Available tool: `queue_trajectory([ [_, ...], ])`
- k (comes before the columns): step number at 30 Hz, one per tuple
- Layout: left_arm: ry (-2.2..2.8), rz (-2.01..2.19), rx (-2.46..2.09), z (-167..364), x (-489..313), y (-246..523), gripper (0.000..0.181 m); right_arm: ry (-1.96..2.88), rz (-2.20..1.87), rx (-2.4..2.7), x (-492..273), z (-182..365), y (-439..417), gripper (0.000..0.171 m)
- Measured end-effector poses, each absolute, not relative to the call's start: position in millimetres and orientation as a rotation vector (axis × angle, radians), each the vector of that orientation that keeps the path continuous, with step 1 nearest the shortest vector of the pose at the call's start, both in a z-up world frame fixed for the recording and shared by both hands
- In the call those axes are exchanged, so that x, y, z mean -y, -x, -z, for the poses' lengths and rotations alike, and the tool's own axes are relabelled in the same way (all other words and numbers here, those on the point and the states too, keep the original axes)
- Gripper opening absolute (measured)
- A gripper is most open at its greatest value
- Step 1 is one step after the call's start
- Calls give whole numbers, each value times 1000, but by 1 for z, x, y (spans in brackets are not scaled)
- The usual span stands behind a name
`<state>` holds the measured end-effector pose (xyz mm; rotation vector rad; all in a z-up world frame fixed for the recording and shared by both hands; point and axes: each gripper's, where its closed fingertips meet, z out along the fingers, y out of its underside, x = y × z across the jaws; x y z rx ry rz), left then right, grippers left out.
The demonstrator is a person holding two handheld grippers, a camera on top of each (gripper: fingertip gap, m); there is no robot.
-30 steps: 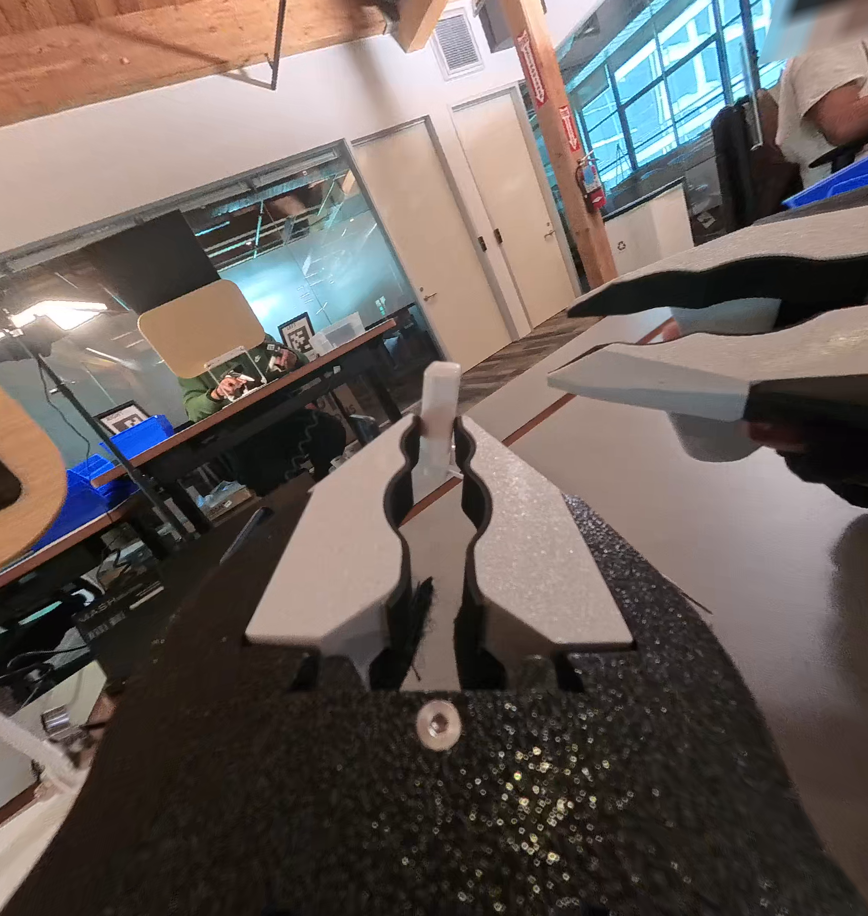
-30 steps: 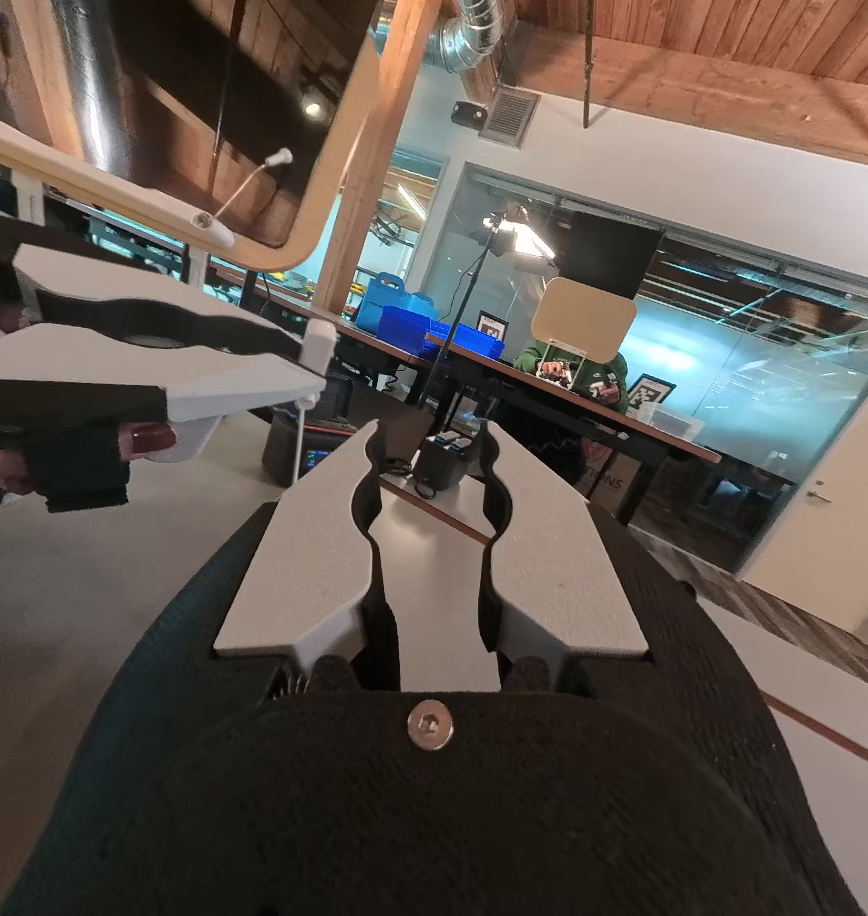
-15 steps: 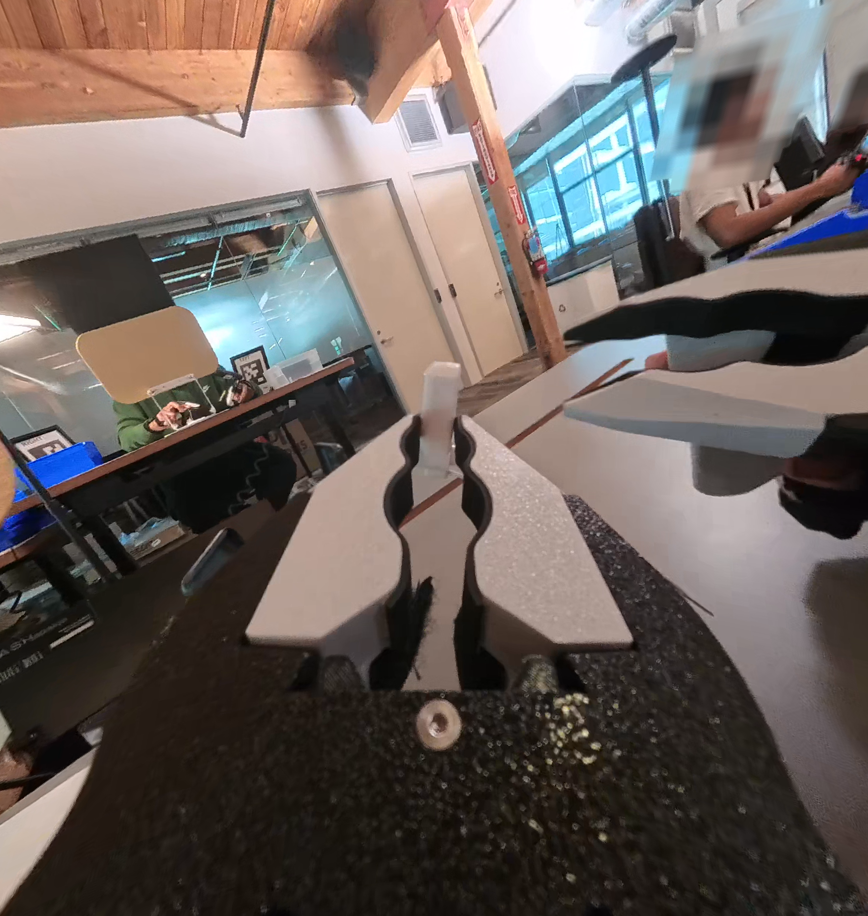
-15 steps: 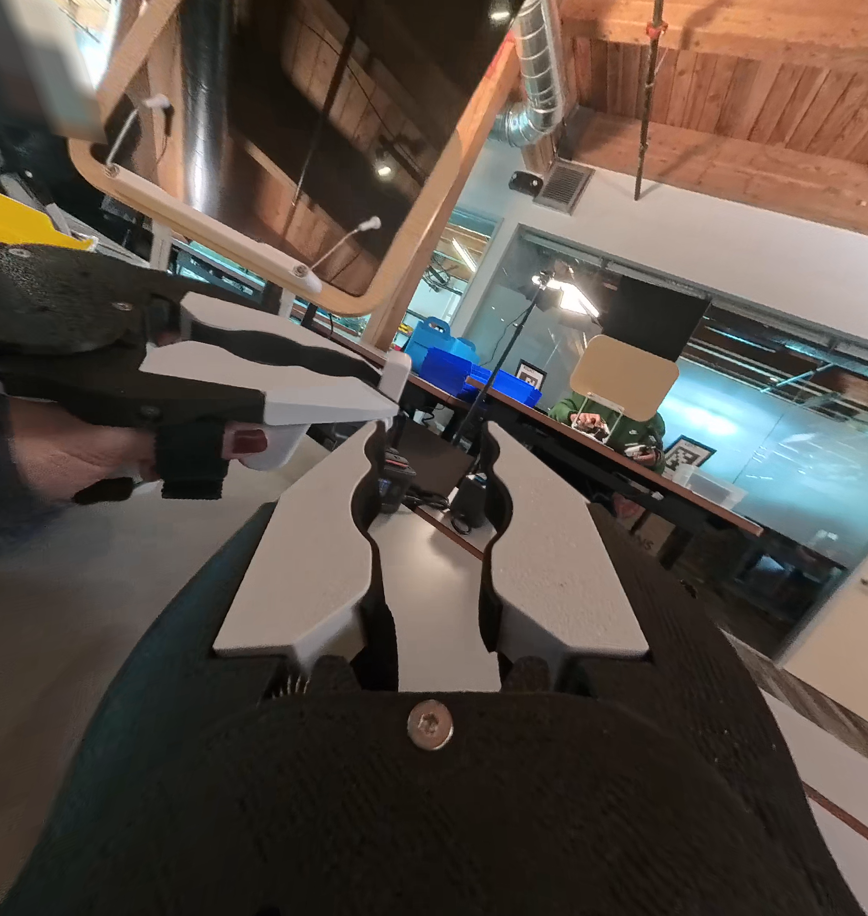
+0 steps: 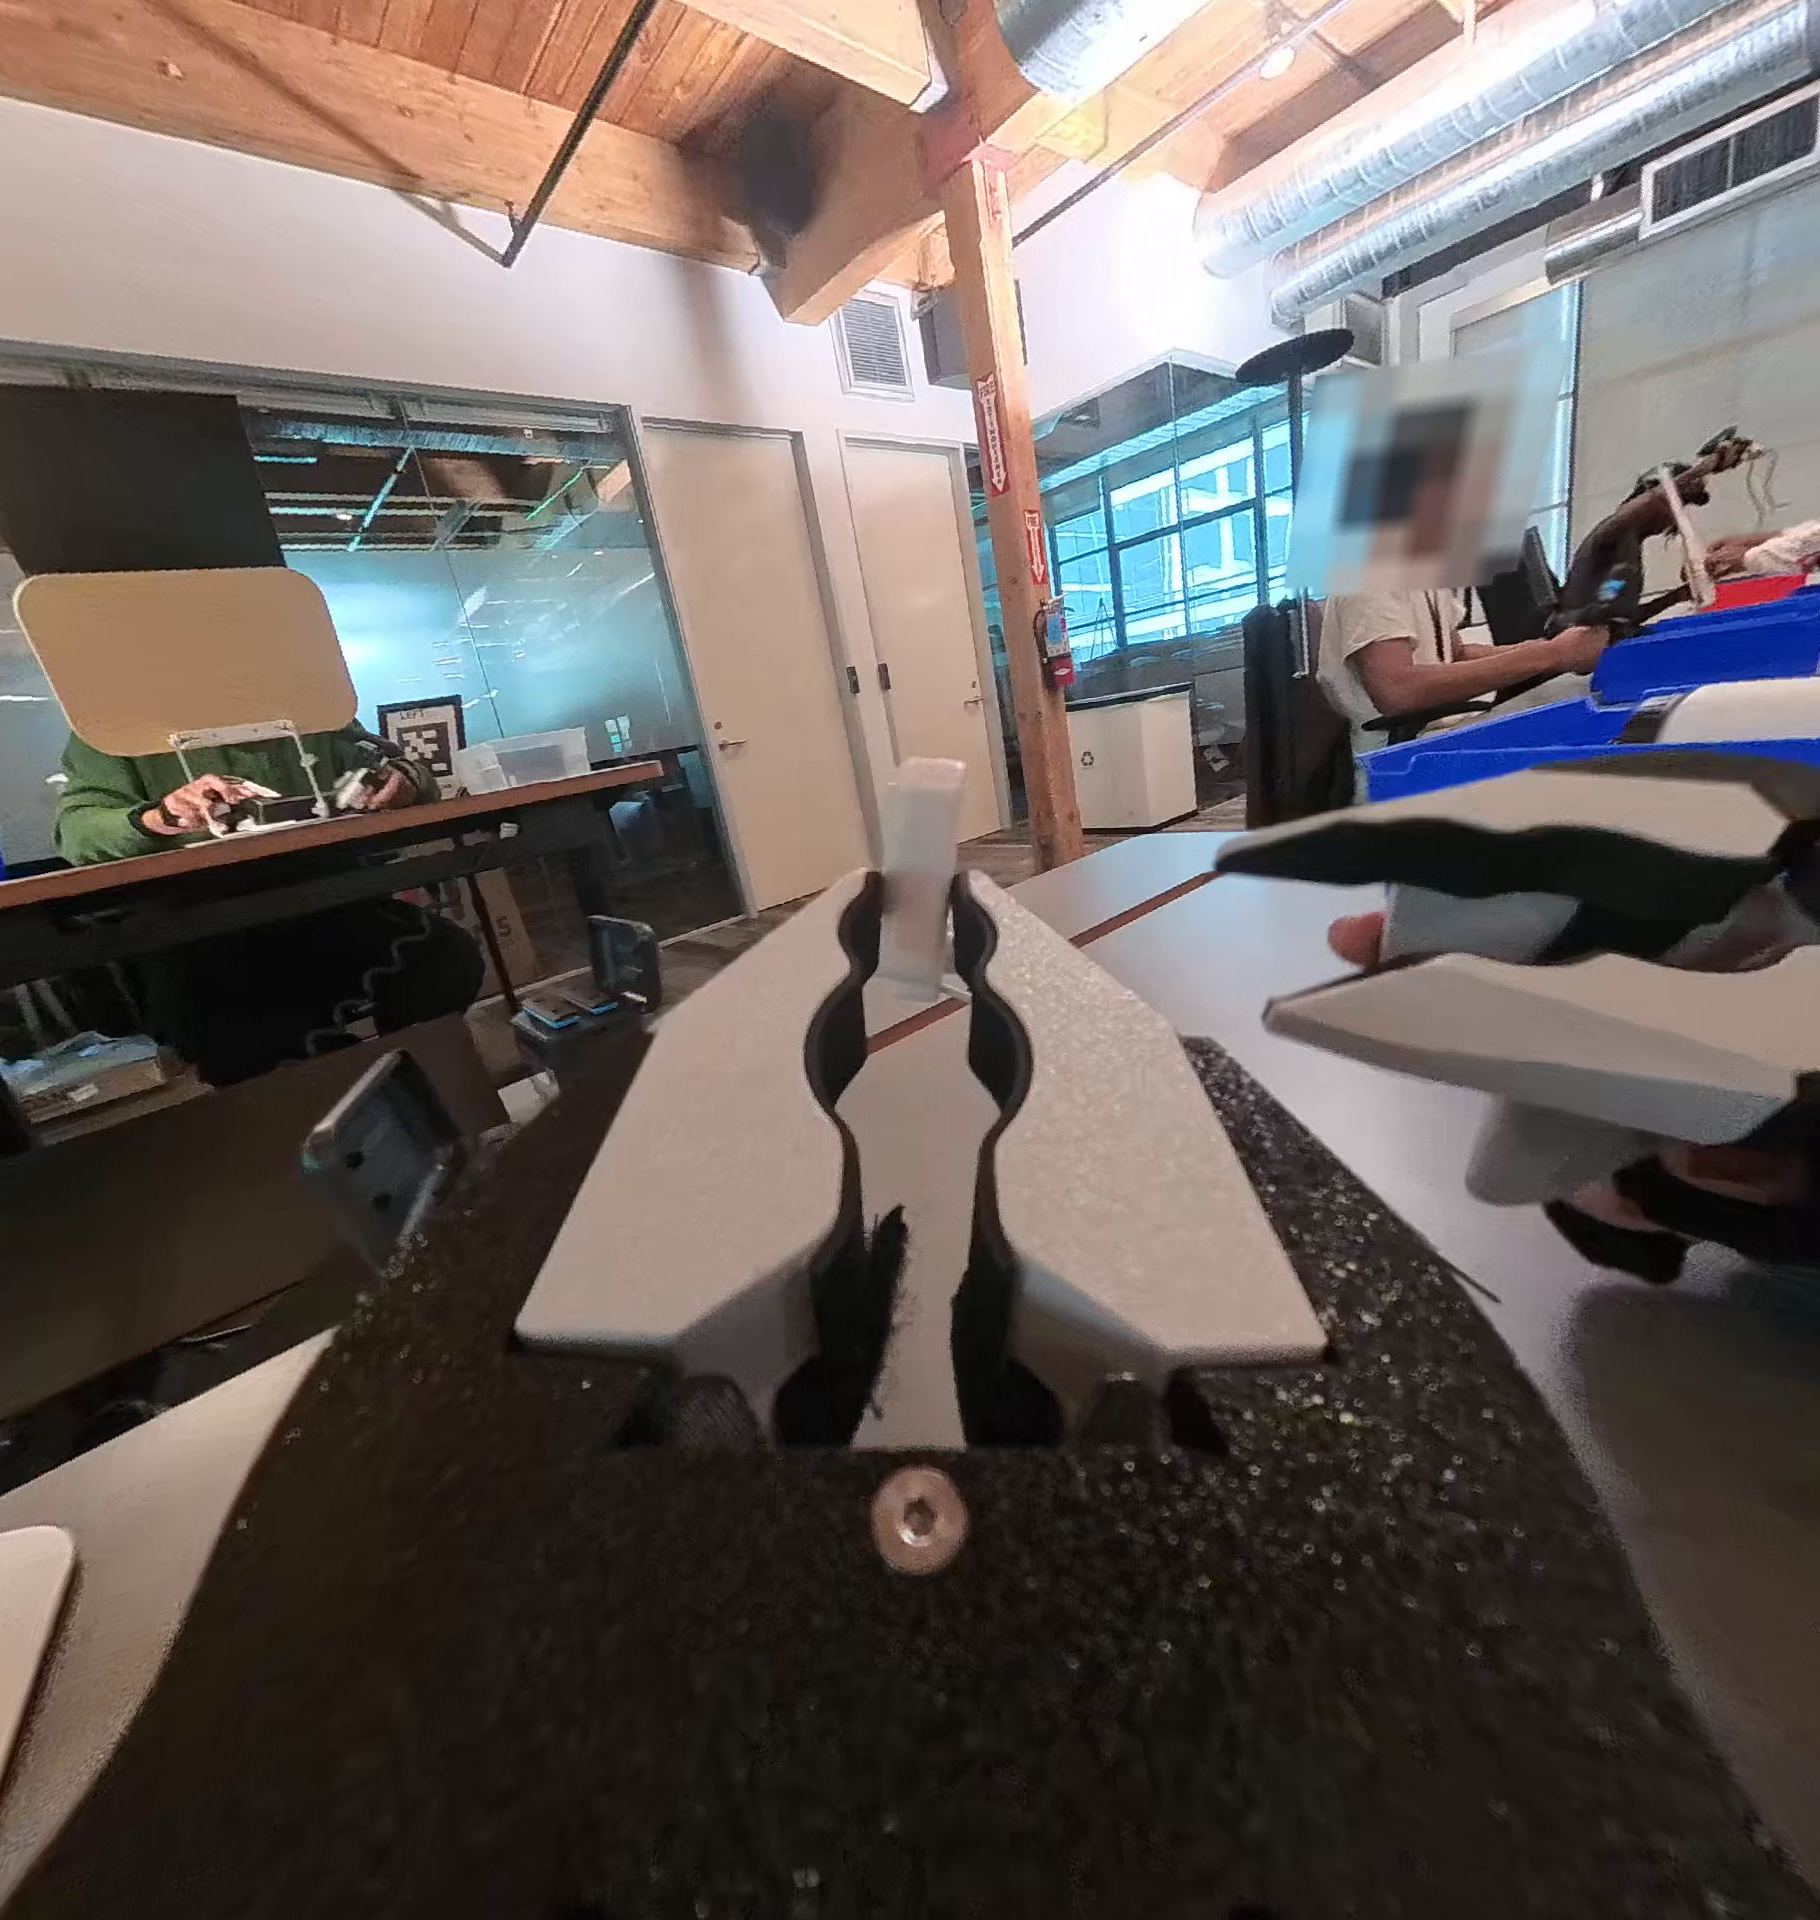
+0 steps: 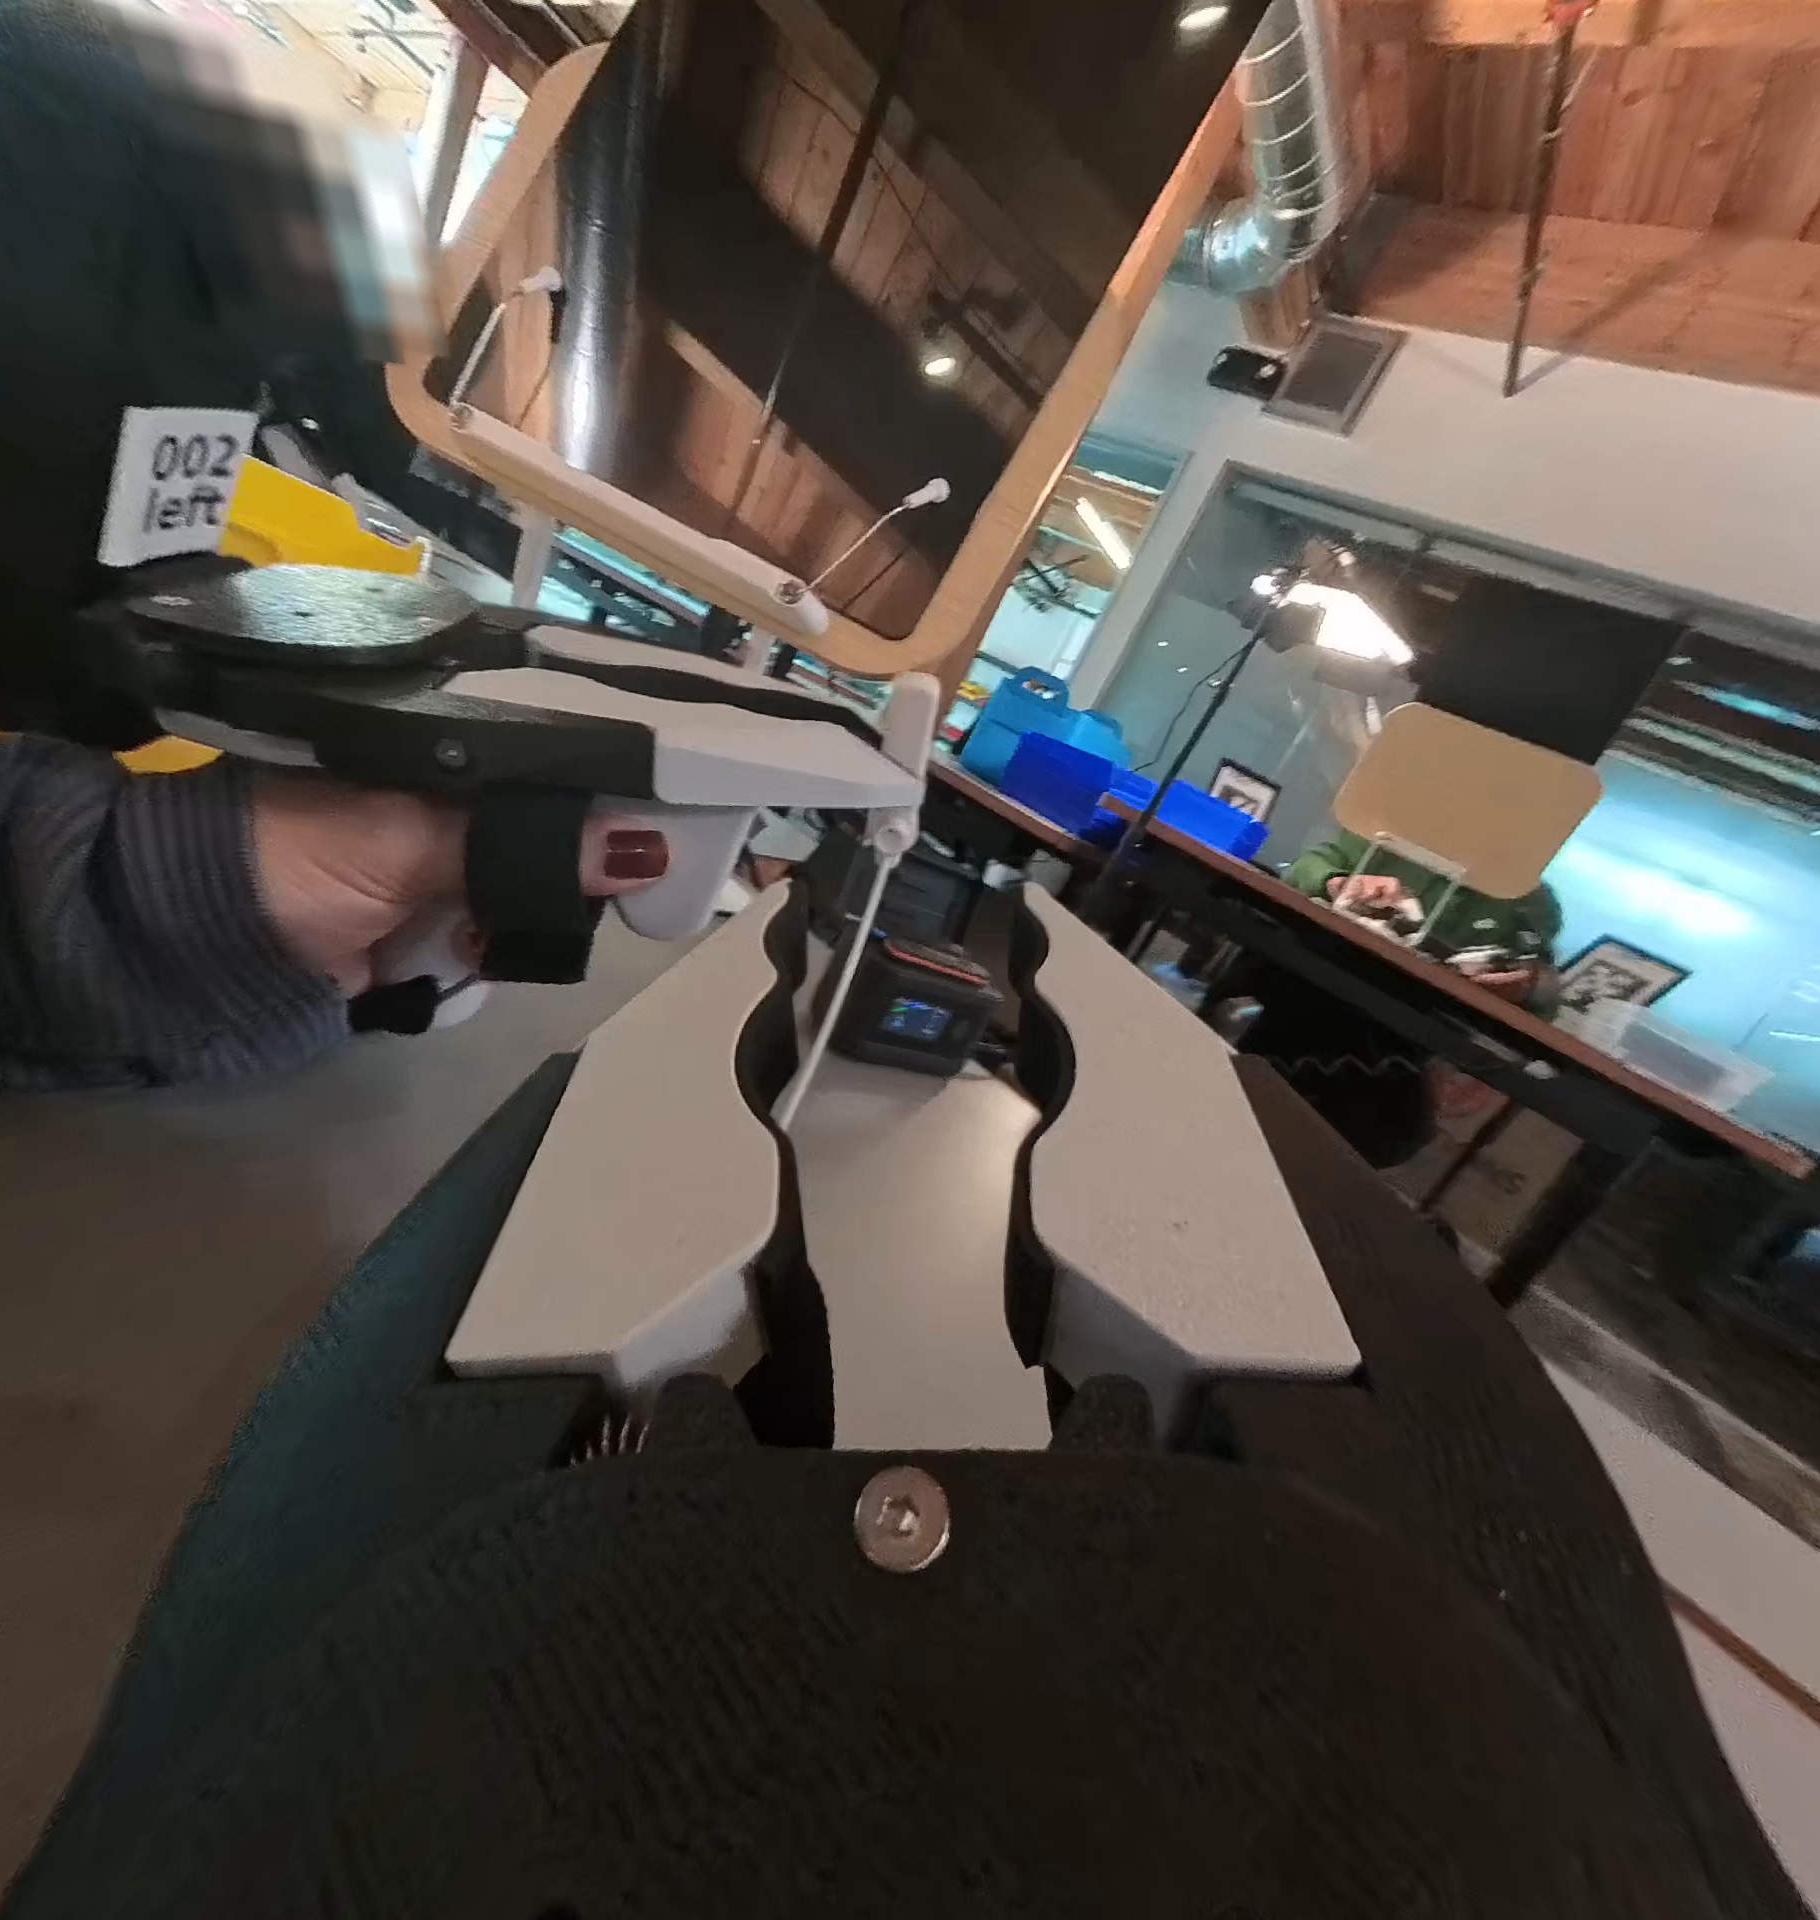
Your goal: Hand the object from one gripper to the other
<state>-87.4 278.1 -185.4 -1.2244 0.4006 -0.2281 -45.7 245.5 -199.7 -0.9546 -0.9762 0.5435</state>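
The object is a small white block [image 5: 921, 831] with a thin white stem [image 6: 833, 1008] hanging below it. My left gripper [image 5: 916, 894] is shut on the block, which sticks up past its fingertips. In the right wrist view the left gripper [image 6: 901, 769] comes in from the left, held by a hand, with the block [image 6: 911, 717] at its tip. My right gripper [image 6: 906, 904] is open and empty just below that tip, and the stem hangs into the gap near its left finger. The right gripper also shows in the left wrist view [image 5: 1249, 935], turned on its side, to the right of the block.
A grey table [image 6: 106, 1247] lies under both grippers. A black device with a small screen [image 6: 916, 1013] stands just beyond them. A wood-framed panel [image 6: 781, 364] hangs overhead. Blue bins [image 5: 1612, 717] are on the right. People sit at desks behind [image 5: 231, 769] and to the right [image 5: 1405, 665]. There is about 6 centimeters between the tips of the two grippers.
The two grippers have come closer together. The left gripper's tip with the block now sits over the right gripper's fingertips, and the stem now hangs between the right fingers. Both jaws are unchanged.
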Motion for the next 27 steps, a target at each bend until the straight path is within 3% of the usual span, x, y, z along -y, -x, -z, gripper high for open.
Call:
queue_trajectory([
  [12, 1219, 507, -420, 185, -270, 72, 11, 1074, -450, 1060, -252, 220, 61, 30],
  [21, 1172, -297, -688, 195, -275, 70, 11, 1043, -524, 901, -253, 198, 44, 25],
  [27, 1115, -462, -839, 203, -273, 47, 11, 1104, -624, 858, -258, 199, 43, 20],
])
